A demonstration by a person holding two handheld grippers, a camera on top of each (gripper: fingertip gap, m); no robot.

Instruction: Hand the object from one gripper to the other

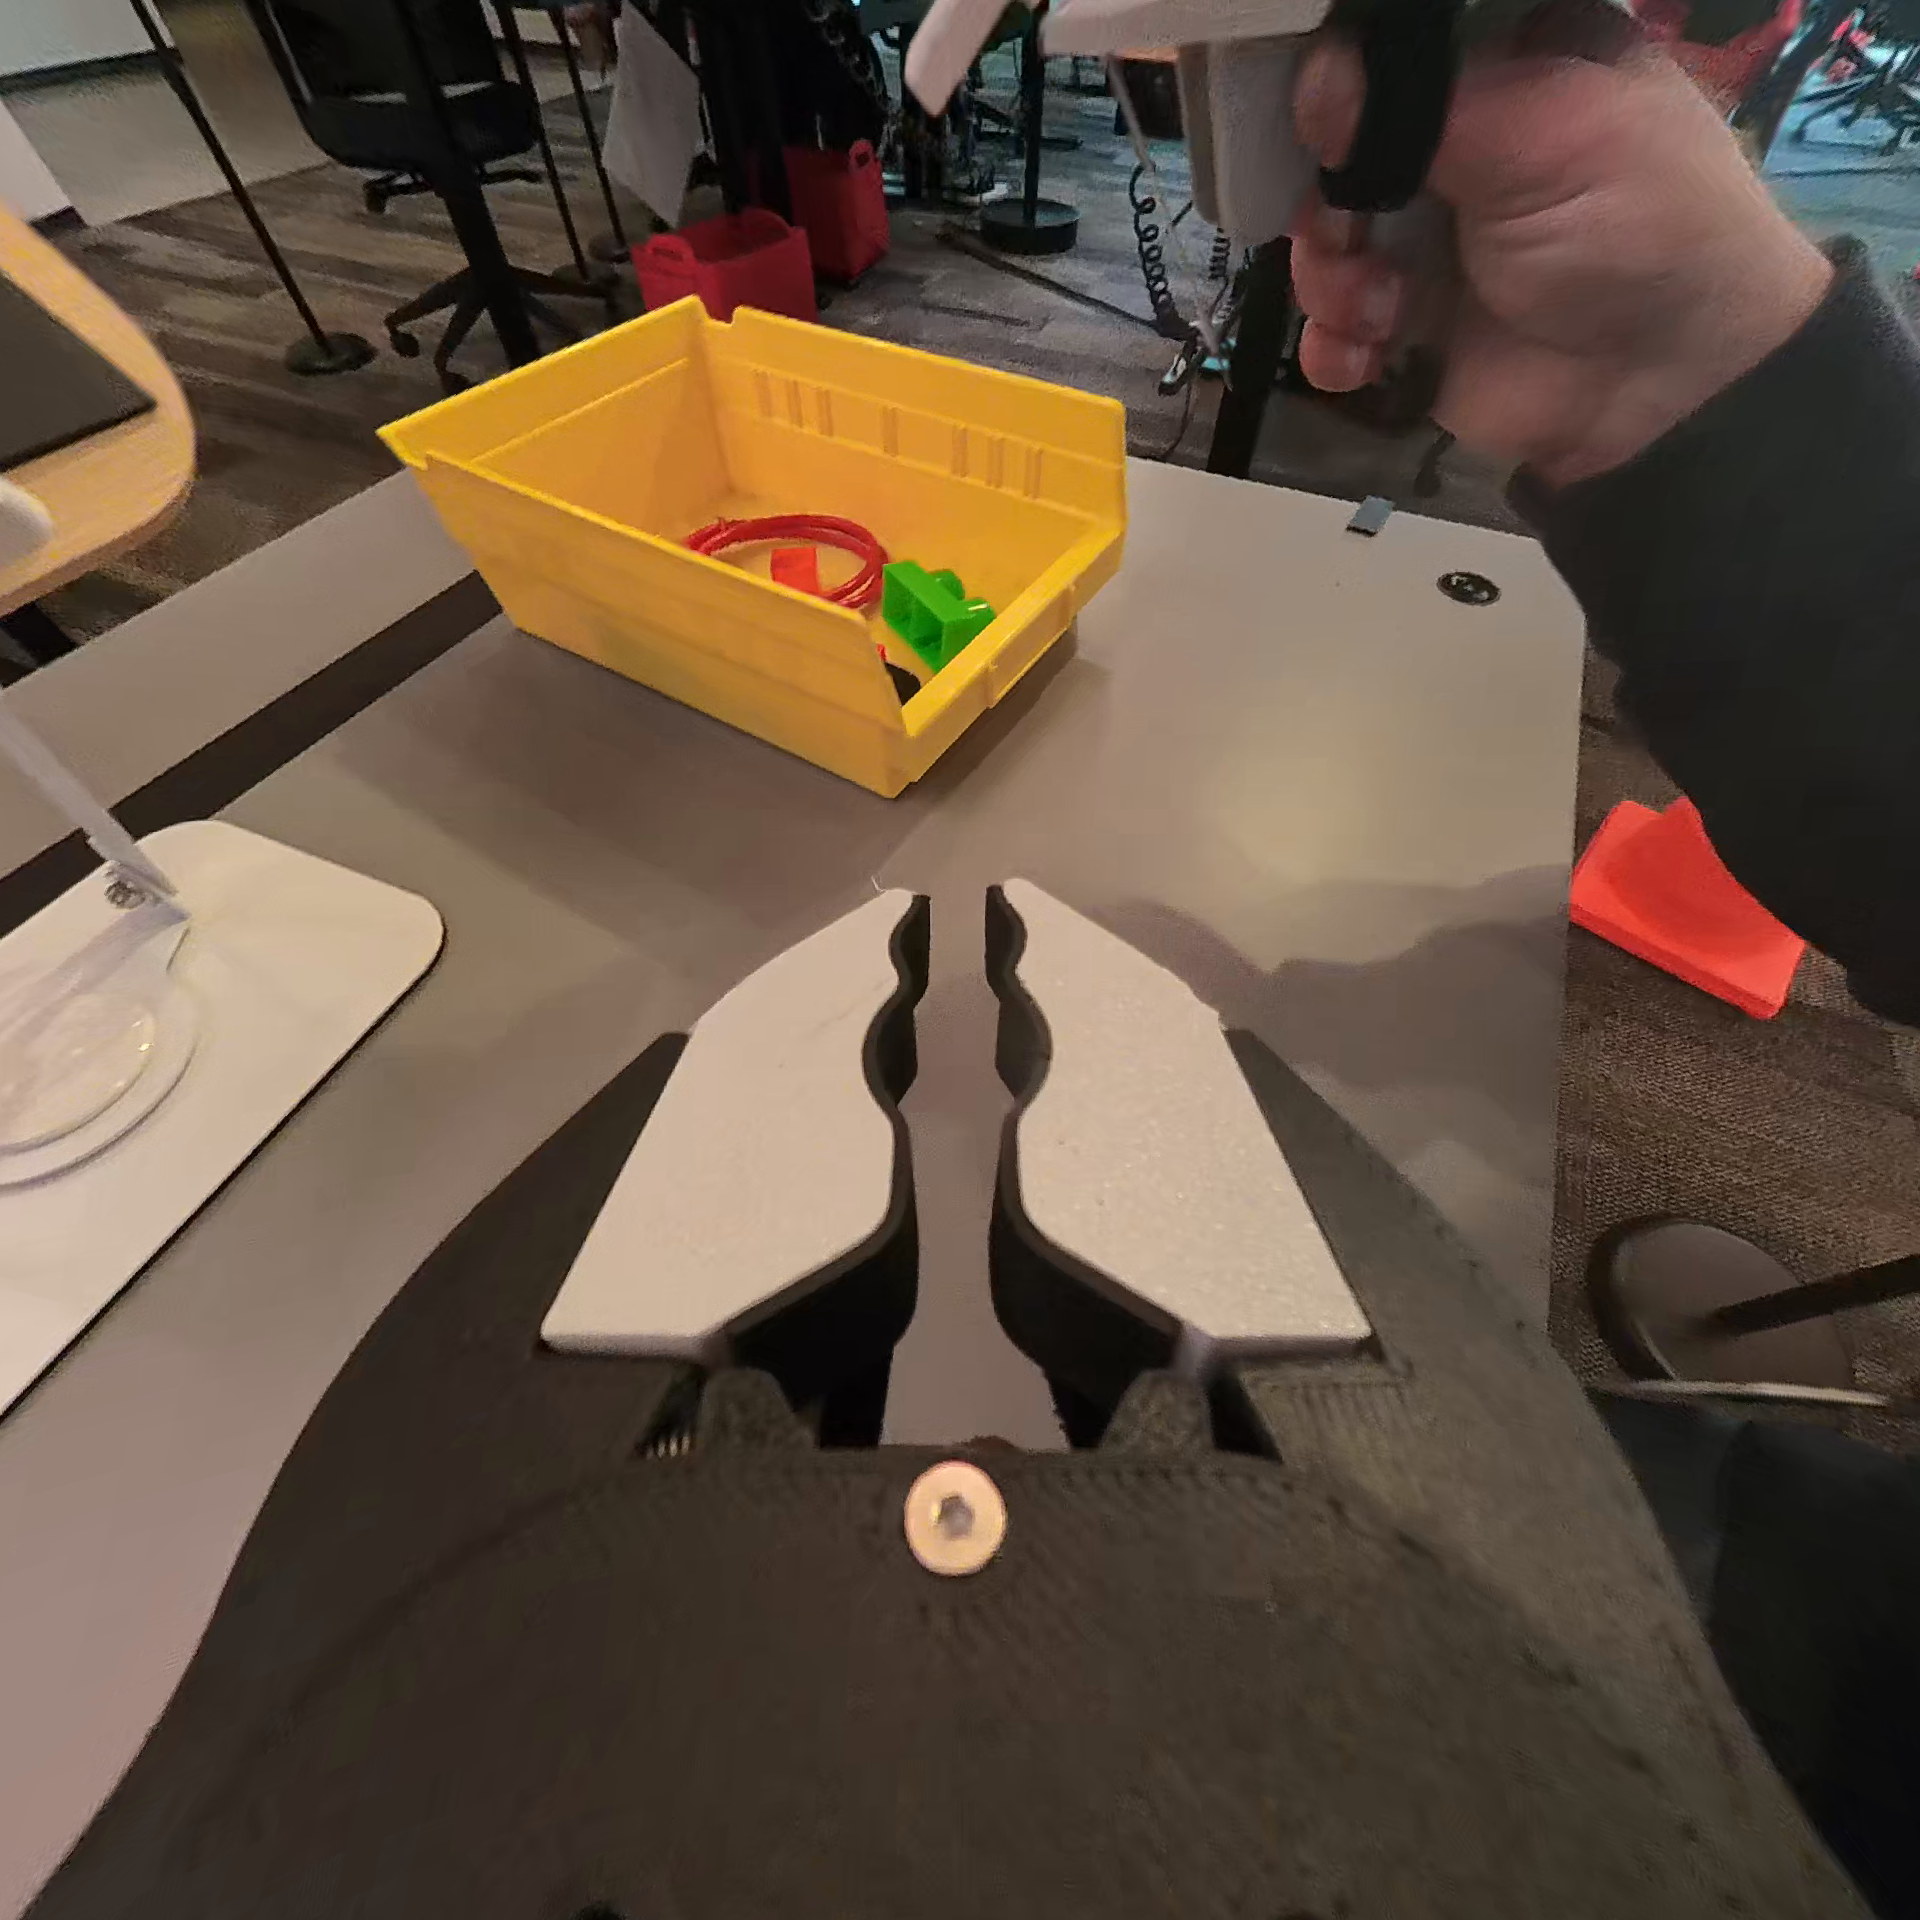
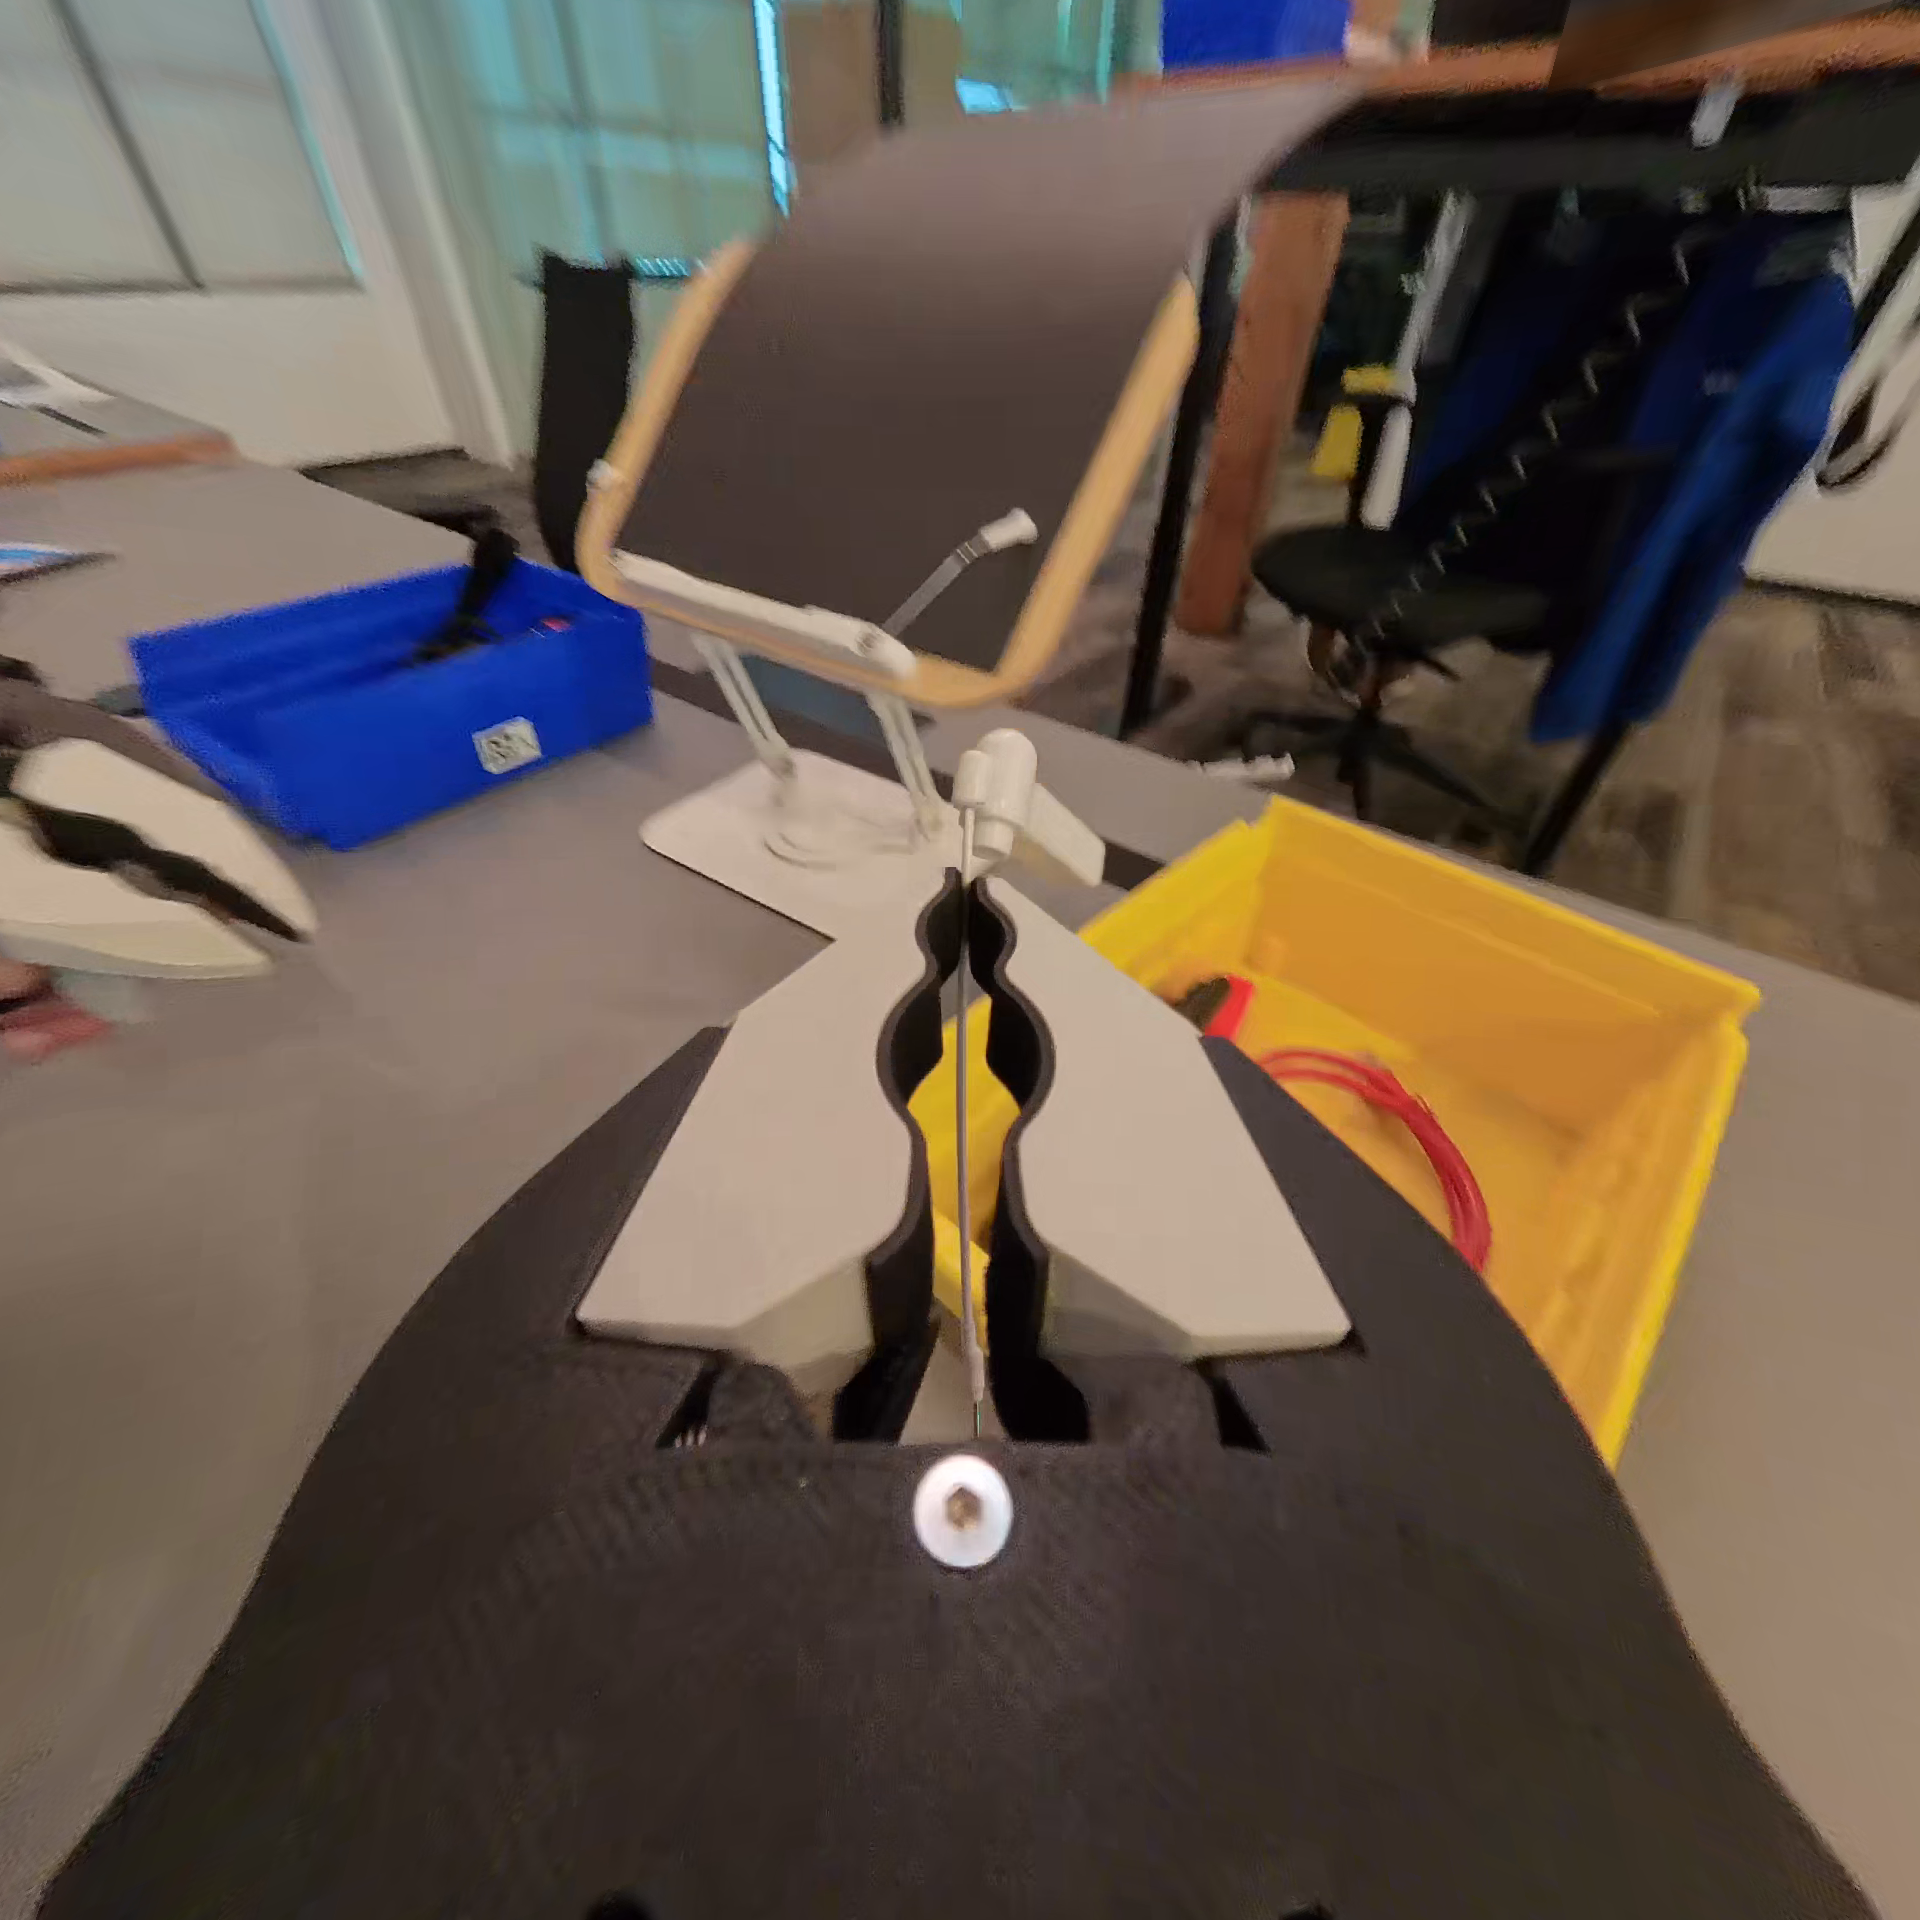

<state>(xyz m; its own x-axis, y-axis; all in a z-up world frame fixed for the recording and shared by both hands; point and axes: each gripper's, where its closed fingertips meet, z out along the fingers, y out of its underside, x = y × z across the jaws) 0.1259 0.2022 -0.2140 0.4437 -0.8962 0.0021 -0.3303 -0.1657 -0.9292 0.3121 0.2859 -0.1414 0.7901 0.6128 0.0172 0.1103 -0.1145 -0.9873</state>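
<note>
Grey table (image 1: pixel 1299 727); right tongs (image 2: pixel 966 894) pinch thin metal rod (image 2: pixel 964 1143); left tongs (image 1: pixel 956 904) slightly parted, empty.

A thin grey metal rod (image 2: pixel 964 1122) with a white plastic head (image 2: pixel 994 787); it runs lengthwise between the right gripper's (image 2: pixel 966 894) fingers. Pinched near the tips.

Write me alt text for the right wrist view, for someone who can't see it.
The right gripper is shut on a thin metal rod with a white plastic end piece, held above a grey table. A yellow bin holding a red wire coil sits right, a blue bin and the left gripper left.
</note>
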